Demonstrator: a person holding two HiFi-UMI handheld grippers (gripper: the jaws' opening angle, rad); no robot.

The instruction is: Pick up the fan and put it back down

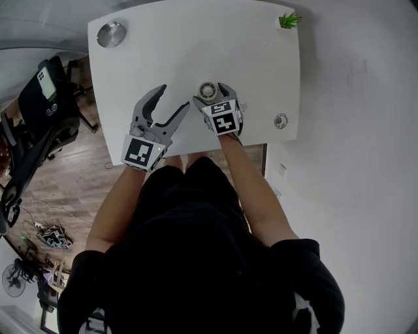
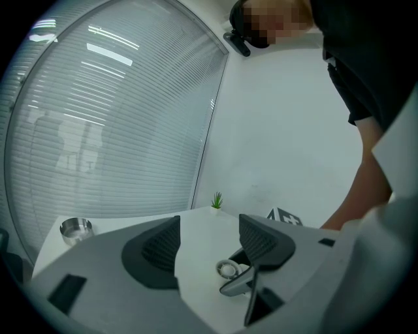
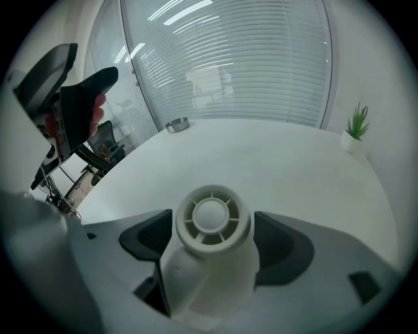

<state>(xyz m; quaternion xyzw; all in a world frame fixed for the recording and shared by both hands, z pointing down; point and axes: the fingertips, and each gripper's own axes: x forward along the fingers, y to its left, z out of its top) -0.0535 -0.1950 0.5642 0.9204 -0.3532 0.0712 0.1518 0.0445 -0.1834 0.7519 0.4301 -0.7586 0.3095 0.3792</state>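
Pinches the fan point(image 3: 210, 218) in the right tongs point(image 3: 212, 242), a dark pad pressed against each side of the white body just below the round grille, low at the centre of the right gripper view. Turns the grille's face up toward that camera and toward the head camera alike. Unclear from any view: resting on the table point(image 1: 196, 45) or raised just off it. Sits a little above the centre of the head view, near the table's lower edge, with the right marker cube point(image 1: 222, 118) just below.

Holds the left tongs point(image 1: 173, 99) spread wide and empty, just left of the right pair in the head view, tips over the table's lower edge and apart from the fan. Frames bare tabletop between the two ribbed pads in the left gripper view, with the fan and one tip of the right tongs peeking out beside the right-hand pad, low in the frame.

Further out on the table: a metal bowl point(image 1: 111, 34) at the upper left corner, a small potted plant point(image 1: 289, 20) at the upper right corner, a small round object point(image 1: 281, 121) by the right edge, all well apart from the fan. Beyond the table: slatted blinds point(image 3: 248, 59) across the top of the right gripper view, a black office chair point(image 1: 46, 98) on wooden floor point(image 1: 85, 182) at the left of the head view, and a black-clad torso point(image 1: 196, 261) across the lower half of that view
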